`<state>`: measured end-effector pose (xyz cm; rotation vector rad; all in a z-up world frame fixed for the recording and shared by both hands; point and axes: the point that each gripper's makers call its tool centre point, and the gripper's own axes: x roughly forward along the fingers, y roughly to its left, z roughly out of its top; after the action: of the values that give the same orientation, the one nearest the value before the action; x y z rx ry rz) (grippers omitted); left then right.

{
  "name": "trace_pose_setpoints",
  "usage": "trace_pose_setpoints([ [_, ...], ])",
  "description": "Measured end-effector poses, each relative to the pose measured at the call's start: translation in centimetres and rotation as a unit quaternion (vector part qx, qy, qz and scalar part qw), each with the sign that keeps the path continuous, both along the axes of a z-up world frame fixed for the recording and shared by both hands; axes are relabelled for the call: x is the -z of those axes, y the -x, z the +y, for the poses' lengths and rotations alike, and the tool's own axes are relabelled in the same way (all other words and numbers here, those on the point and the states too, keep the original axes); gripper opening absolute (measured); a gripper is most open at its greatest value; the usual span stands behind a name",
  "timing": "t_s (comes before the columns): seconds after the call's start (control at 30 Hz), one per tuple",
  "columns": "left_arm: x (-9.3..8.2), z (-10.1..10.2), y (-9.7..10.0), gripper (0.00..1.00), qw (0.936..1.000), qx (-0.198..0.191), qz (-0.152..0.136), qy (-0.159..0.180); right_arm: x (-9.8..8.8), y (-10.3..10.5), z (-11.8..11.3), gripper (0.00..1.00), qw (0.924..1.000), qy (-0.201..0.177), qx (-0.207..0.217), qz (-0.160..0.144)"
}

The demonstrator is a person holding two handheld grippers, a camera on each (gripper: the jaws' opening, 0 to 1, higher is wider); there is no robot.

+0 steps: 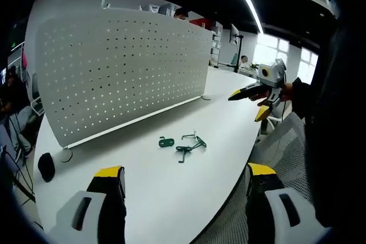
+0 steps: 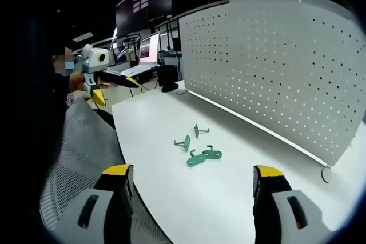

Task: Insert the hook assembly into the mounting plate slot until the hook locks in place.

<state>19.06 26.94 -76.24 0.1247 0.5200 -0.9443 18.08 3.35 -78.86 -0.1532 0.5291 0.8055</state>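
Note:
Several small green metal hook pieces (image 1: 184,146) lie loose on the white table (image 1: 154,192), in front of an upright white pegboard panel (image 1: 114,67). My left gripper (image 1: 186,180) is open above the table's near edge, well short of the pieces, with nothing between its fingers. In the right gripper view the same green pieces (image 2: 198,150) lie mid-table, two hooks behind two flat plates, with the pegboard (image 2: 269,67) to their right. My right gripper (image 2: 193,180) is open and holds nothing. Each gripper shows in the other's view, held up off the table: right gripper (image 1: 260,96), left gripper (image 2: 106,79).
A black mouse-like object (image 1: 46,167) and a cable loop lie by the panel's end. A grey mesh chair (image 2: 80,152) stands against the table's curved edge. Monitors (image 2: 150,47) and desks stand behind. A person's hand holds the far gripper.

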Motion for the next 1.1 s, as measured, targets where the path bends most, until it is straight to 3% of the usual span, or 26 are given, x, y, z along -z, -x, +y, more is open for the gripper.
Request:
trace_pose_setpoints([
  [1.1,0.8,-2.4,-0.6,0.86,0.9989,0.047,0.004,-0.011,0.1,0.5,-0.4,0.85,0.9999,0.01,0.007,0.004],
])
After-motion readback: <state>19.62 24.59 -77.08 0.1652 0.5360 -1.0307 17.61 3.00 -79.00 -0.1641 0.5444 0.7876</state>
